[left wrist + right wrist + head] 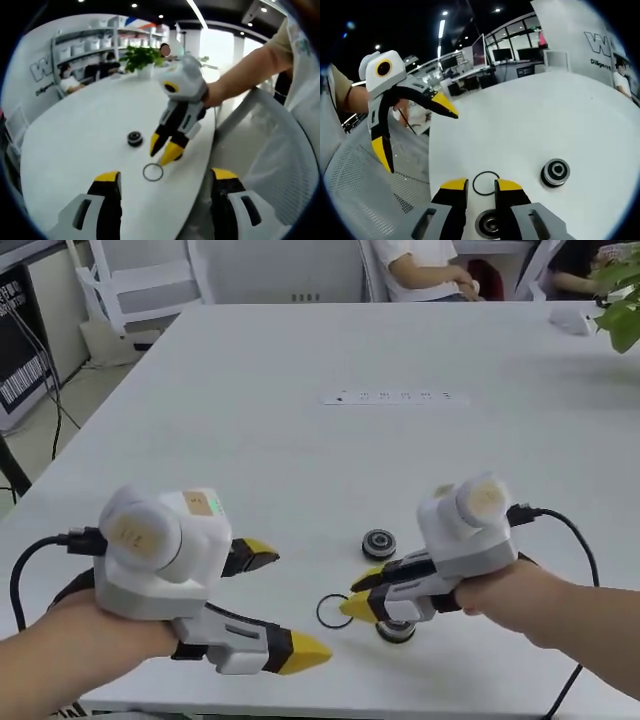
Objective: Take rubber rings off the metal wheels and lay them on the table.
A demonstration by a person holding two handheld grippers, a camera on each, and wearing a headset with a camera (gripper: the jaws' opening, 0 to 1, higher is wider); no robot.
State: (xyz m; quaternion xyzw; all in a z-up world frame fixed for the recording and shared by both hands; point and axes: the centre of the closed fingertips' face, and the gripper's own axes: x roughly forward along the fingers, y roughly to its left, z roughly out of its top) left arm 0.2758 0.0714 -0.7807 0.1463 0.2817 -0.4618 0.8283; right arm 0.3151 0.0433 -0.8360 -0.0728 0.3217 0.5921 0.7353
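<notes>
A thin black rubber ring (335,611) lies flat on the white table (300,440), just ahead of my right gripper (352,598), which stands a little open and holds nothing. Under that gripper's jaws sits a bare metal wheel (396,630) (487,223). A second wheel (379,543) (555,172) with a dark band around it rests a little farther out. My left gripper (288,604) hovers at the near left with its jaws wide apart and nothing between them. In the left gripper view the ring (153,172) lies between my left gripper (165,176) and the right gripper (162,154).
The table's near edge (330,708) runs close below both grippers. A flush socket strip (395,397) sits mid-table. A green plant (622,300) stands at the far right, and a person (425,268) sits at the far end. A white mesh chair (365,195) stands off the near edge.
</notes>
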